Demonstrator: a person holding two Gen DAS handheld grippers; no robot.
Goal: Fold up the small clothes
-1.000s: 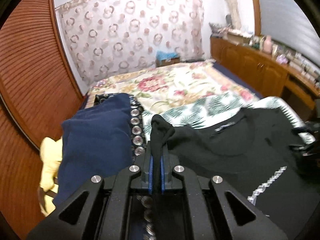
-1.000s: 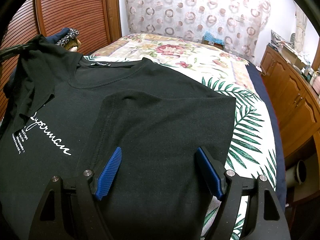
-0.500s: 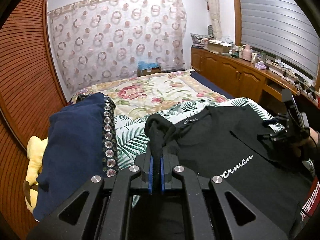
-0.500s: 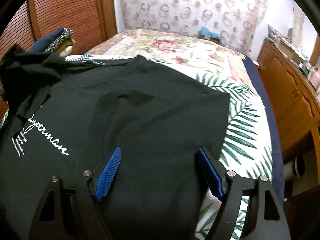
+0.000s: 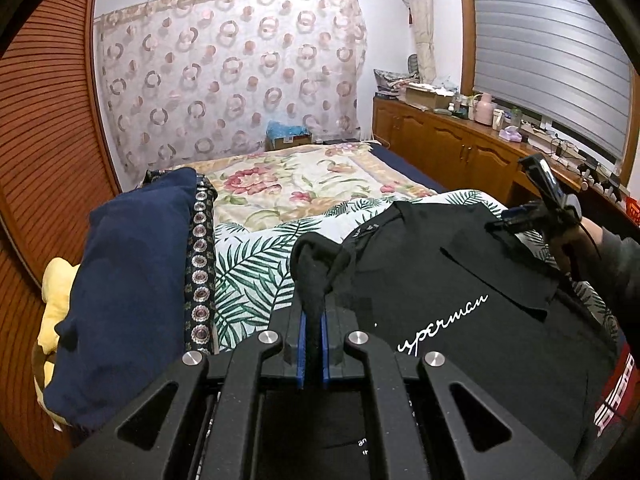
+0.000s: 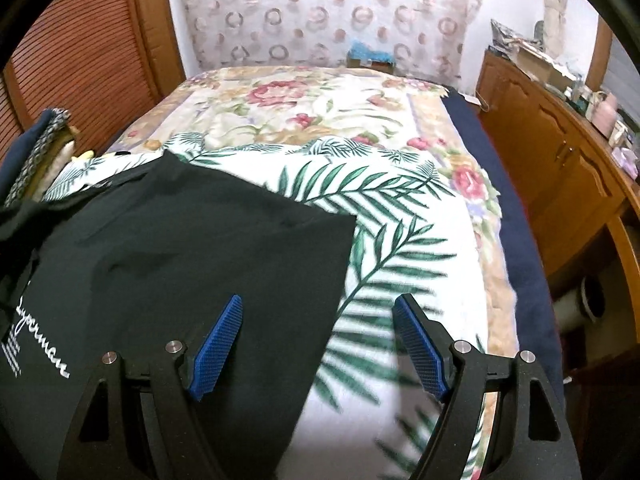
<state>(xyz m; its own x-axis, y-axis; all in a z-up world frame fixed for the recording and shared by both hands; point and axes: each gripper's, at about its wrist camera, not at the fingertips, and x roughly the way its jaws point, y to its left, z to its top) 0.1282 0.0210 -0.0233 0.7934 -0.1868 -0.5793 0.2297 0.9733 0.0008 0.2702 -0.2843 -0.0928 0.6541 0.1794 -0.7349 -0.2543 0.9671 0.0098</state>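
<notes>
Left gripper (image 5: 313, 344): I am keeping its jaws pressed together on a bunched fold of the black T-shirt (image 5: 460, 280), at the shirt's left edge, and the cloth is rising in a small hump above the pads.
Right gripper (image 6: 318, 344): its blue pads are standing wide apart with nothing between them; it is hovering over the shirt's right edge, one pad above the black cloth, the other above the leaf-print sheet (image 6: 400, 216).
Black T-shirt: it is lying on the leaf-print sheet, with its right side already folded inward.
Beside the shirt: a navy garment (image 5: 132, 264) is lying to the shirt's left, well apart from it.
Beyond the shirt: the floral bedspread (image 6: 304, 112) is stretching towards the curtain.
Risk, left side: I am judging that the thin pinch may slip, because only a small tuft is being held.
Risk, right side: closing the open gripper low could catch the sheet together with the shirt and drag the fold crooked.
</notes>
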